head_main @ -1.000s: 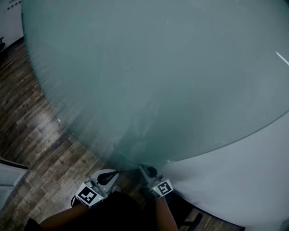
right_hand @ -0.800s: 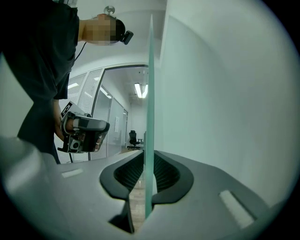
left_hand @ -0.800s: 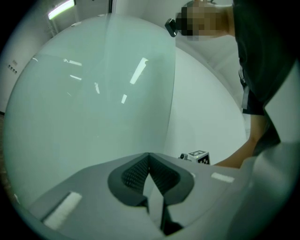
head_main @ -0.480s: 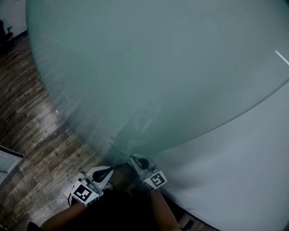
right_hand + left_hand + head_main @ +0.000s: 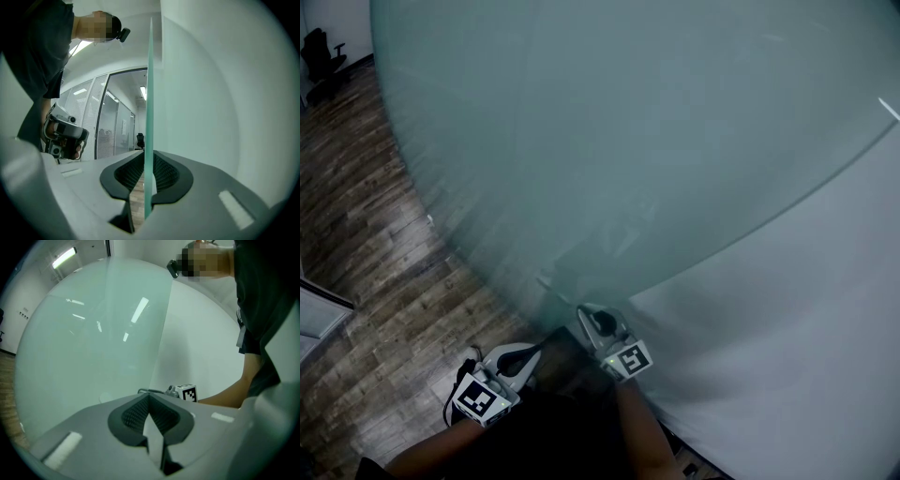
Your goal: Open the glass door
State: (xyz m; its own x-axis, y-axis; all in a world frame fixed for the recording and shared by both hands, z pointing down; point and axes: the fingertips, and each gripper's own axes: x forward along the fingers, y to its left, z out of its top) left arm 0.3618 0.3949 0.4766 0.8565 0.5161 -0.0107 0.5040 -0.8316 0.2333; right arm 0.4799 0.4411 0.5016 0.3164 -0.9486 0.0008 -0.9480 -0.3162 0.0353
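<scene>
The frosted glass door (image 5: 628,141) fills most of the head view. In the right gripper view its thin green edge (image 5: 149,93) runs upright between that gripper's pads. My right gripper (image 5: 581,309) has been closing and is shut on this edge low on the door, the pads meeting the glass at their tips (image 5: 149,157). My left gripper (image 5: 539,349) hangs just left of it, off the glass, shut with nothing between its pads (image 5: 149,397). From the left gripper view the door pane (image 5: 84,333) is ahead and the right gripper's marker cube (image 5: 187,392) is beside it.
A white wall (image 5: 787,309) stands right of the door. Dark wood floor (image 5: 366,206) spreads to the left, with an office chair (image 5: 323,52) far off. Past the door's edge are glass office partitions (image 5: 112,126). The person's dark sleeve and arm (image 5: 262,333) are close behind the grippers.
The door's edge has swung, showing more white wall on the right. Both grippers have shifted with it, the right one staying on the edge, the left one trailing beside it.
</scene>
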